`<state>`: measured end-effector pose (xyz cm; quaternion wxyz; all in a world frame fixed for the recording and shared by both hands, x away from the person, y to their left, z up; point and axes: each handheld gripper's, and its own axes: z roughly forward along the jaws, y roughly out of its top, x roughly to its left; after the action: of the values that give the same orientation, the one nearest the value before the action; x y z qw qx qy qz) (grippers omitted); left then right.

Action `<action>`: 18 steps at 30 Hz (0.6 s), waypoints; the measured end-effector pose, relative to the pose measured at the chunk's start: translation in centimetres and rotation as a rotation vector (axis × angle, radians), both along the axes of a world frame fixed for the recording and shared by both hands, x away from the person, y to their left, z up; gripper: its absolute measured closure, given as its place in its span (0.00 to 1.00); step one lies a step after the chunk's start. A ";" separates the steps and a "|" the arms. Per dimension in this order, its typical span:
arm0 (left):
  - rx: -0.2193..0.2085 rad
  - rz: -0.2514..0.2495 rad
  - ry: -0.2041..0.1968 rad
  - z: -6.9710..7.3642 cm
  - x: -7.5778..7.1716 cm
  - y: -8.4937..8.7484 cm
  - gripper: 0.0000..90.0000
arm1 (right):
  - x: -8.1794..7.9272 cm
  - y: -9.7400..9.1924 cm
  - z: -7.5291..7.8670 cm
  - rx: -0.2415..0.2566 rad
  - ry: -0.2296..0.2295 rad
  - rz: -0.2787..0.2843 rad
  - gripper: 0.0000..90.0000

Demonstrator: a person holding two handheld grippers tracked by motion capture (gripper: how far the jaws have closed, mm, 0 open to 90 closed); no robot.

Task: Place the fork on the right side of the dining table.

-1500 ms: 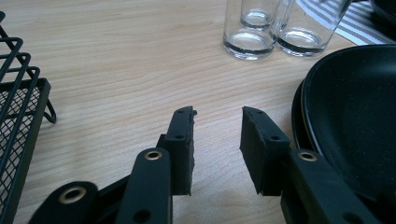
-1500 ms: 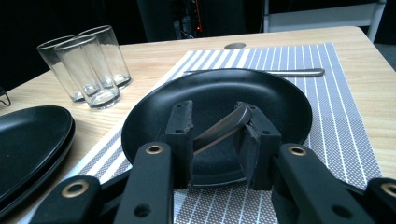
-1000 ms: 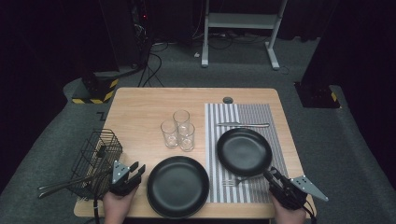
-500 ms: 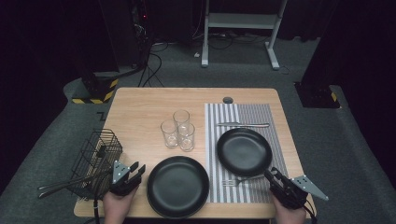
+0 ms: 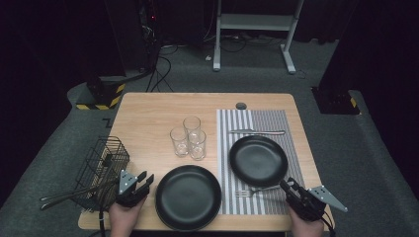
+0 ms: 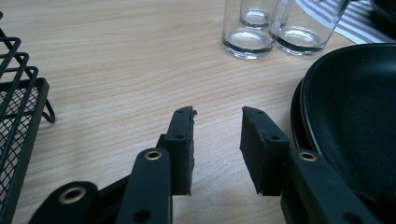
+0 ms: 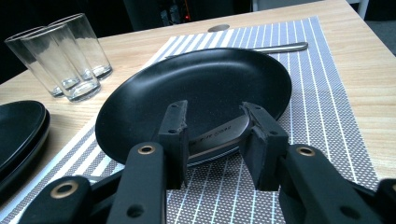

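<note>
While both hands sit parked at the near edge of the surface [image 5: 148,113], nothing on it has shifted from a second ago: plates, glasses and cutlery lie exactly where they did. The right gripper [image 5: 287,185] rests low on the striped placemat [image 5: 262,121] with its jaws parted on either side of the handle end of the fork [image 5: 254,189]. In the right gripper view the steel handle runs slantwise through the gap, close to the right pad, yet I see no squeeze on it, so I read the jaws as released around it, not clenched. The fork itself lies flat on the placemat, tines towards the middle of the surface, tucked against the near rim of the black plate [image 5: 258,160], which seems to overhang part of the handle.

The left gripper [image 5: 146,177] hovers over bare wood between the wire basket [image 5: 101,163] and the second black plate [image 5: 188,197], jaws half spread and holding nothing.

Since so little has changed, I judge the work to be paused right at the grasp: the fork is bracketed but not yet taken. Closing cleanly looks like the next need, and the plate rim so near the handle could get nudged if the lift goes straight up instead of drawing the fork back first. A knife [image 5: 257,132] lies beyond that plate, and three glasses [image 5: 190,137] stand well clear of both hands
</note>
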<state>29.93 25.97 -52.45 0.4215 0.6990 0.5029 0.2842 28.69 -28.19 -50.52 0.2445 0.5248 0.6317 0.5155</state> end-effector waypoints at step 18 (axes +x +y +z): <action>0.001 0.000 0.001 0.0 0.0 0.0 0.72 | 0.2 -0.3 -0.4 0.012 0.012 -0.003 0.69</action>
<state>29.93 25.93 -52.46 0.4209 0.6993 0.5032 0.2841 28.85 -28.51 -50.92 0.2383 0.5302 0.6293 0.5158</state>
